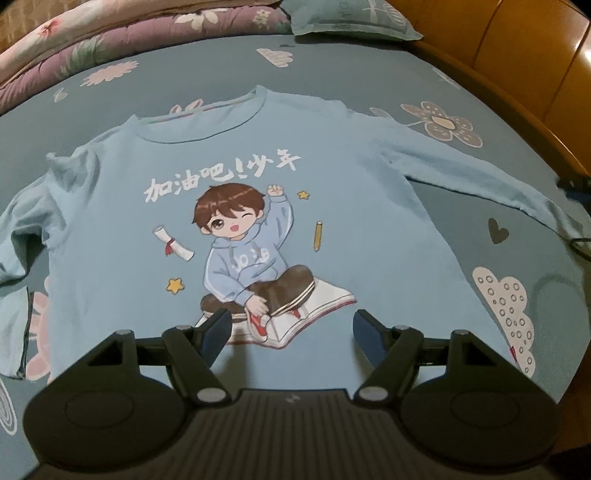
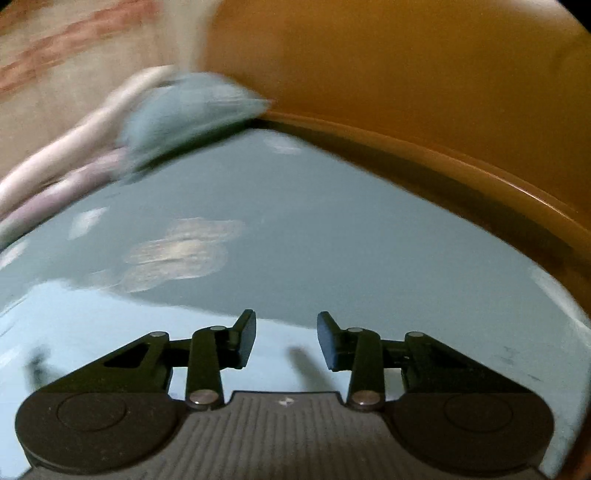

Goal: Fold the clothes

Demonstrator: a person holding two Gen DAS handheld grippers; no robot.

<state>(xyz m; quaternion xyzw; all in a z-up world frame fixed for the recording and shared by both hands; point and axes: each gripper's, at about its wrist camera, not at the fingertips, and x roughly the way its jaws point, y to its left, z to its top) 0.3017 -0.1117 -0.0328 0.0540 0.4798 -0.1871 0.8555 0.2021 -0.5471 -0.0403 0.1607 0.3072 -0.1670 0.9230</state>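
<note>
Left gripper [image 1: 291, 338] first: jaws spread wide, nothing between the pads, hanging just above the near hem of the light blue sweatshirt [image 1: 236, 206]. The fingertips frame the bottom of the cartoon print [image 1: 255, 254], a boy sitting on an open book, one fist raised, with white lettering [image 1: 221, 177] arcing above him.

Over to the right gripper [image 2: 286, 339]: jaws parted to a middling gap, nothing caught between them. This view is smeared with motion blur, so detail is thin. Pale blue fabric lies beneath and just beyond the fingers; whether the pads touch it, I cannot tell.

Pulling outward in the left view, the sweatshirt lies flat, front up, on the teal bedsheet [image 1: 369, 66], collar at the far side, hem at the near side. Its right sleeve [image 1: 480, 173] stretches out to the right toward the bed's edge. The left sleeve [image 1: 22, 236] bends down along the left side of the body.

The sheet carries printed flowers, a heart and a dotted cloud. At the far end sits a teal pillow [image 1: 354, 18], with a folded floral quilt [image 1: 110, 40] to its left. A wooden bed frame [image 1: 517, 74] curves along the right side, and the right view shows that same orange-brown wood [image 2: 406, 92] filling its far right.
</note>
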